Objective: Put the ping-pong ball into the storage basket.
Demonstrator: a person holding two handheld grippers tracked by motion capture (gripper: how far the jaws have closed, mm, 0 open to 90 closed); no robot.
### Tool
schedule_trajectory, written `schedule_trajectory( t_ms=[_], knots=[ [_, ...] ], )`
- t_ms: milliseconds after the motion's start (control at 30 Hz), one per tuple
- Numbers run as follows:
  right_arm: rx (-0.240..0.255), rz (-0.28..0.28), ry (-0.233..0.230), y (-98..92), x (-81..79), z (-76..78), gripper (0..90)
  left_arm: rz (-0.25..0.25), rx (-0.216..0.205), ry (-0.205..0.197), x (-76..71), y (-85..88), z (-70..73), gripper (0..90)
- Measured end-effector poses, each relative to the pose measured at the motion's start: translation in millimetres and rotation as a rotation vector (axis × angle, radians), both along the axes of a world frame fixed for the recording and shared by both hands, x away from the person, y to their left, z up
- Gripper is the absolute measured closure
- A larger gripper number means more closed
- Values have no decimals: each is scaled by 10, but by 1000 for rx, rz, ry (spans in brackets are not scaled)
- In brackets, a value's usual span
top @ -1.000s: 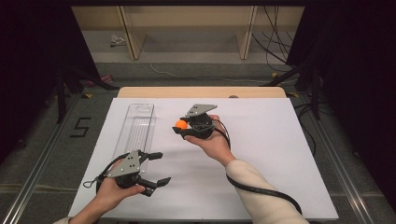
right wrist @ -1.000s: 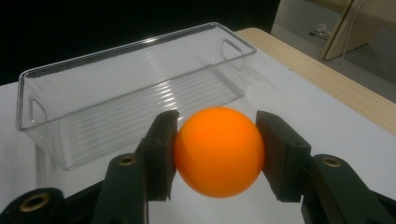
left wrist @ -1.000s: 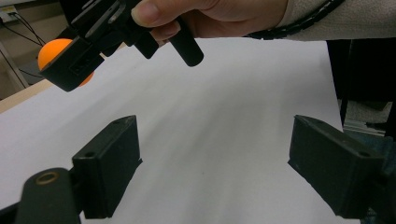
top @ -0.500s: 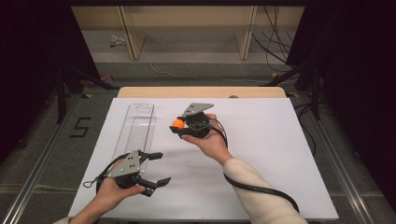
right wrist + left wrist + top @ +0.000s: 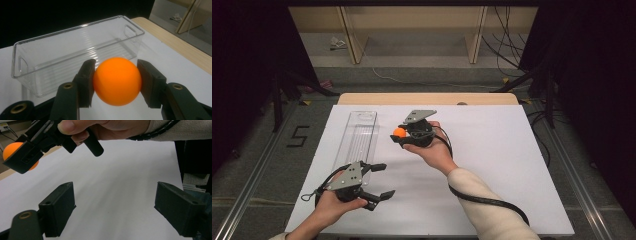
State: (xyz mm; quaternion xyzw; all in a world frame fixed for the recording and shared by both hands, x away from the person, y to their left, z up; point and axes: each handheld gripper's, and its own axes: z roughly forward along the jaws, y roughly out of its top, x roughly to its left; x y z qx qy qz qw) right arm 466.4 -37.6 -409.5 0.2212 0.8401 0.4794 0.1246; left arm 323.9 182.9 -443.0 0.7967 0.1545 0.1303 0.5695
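An orange ball (image 5: 117, 81) sits squeezed between the pads of my right gripper (image 5: 116, 82). In the high view that gripper (image 5: 401, 134) holds the ball (image 5: 398, 132) above the white table, just right of a clear plastic bin (image 5: 358, 137). The bin (image 5: 75, 50) is long, empty and lies straight ahead of the ball in the right gripper view. My left gripper (image 5: 383, 180) rests near the front left of the table, jaws wide apart with nothing between them (image 5: 115, 207). Its camera sees the ball (image 5: 10, 146) at the upper left.
The white table top (image 5: 492, 165) has free room to the right and front. A wooden strip (image 5: 427, 98) edges its far side. Beyond it stand wooden legs (image 5: 349, 35) and floor cables. A black cable (image 5: 487, 200) trails along the right sleeve.
The right gripper, still holding the ball, has drifted slightly left toward the bin. The left gripper has stayed put.
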Motion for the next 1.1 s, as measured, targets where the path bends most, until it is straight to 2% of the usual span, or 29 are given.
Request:
schedule_trajectory(
  t_ms=[1100],
  knots=[
    [-23, 52, 6, 366, 85, 55, 513, 2, 4, -2, -2, -6, -4, 161]
  ],
)
